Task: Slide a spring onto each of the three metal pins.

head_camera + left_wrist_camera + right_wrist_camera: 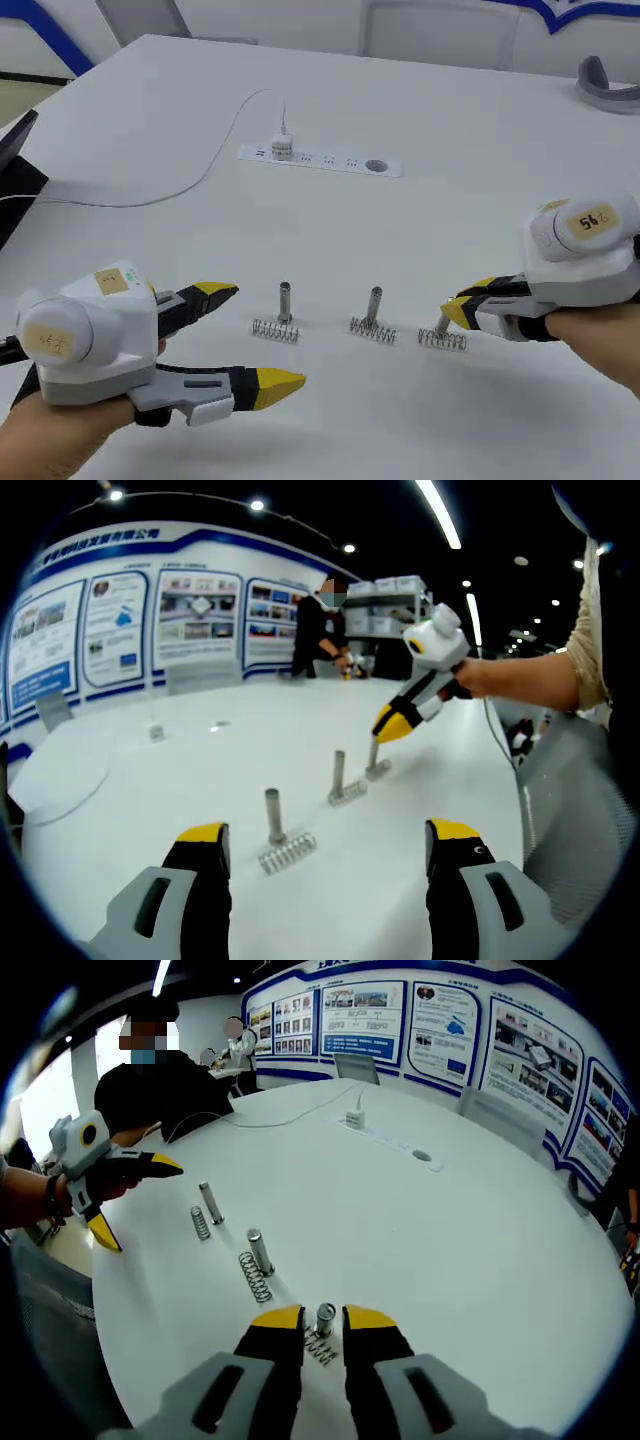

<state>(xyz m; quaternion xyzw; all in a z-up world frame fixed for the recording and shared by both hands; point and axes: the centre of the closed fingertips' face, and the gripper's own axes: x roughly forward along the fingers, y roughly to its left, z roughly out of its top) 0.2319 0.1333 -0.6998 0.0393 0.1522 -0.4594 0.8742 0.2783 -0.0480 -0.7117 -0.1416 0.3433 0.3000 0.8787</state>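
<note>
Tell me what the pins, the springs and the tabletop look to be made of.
Pins: probably steel, smooth and polished, since the grey cylinders carry bright highlights. Springs: thin silvery wire coils, likely steel too. Tabletop: plain white with a low sheen, maybe laminate or painted board; the look leaves it open.

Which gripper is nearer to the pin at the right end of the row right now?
Right. The right gripper has its jaws either side of the right-end pin. The left gripper is open at the row's other end, beside the leftmost pin.
</note>
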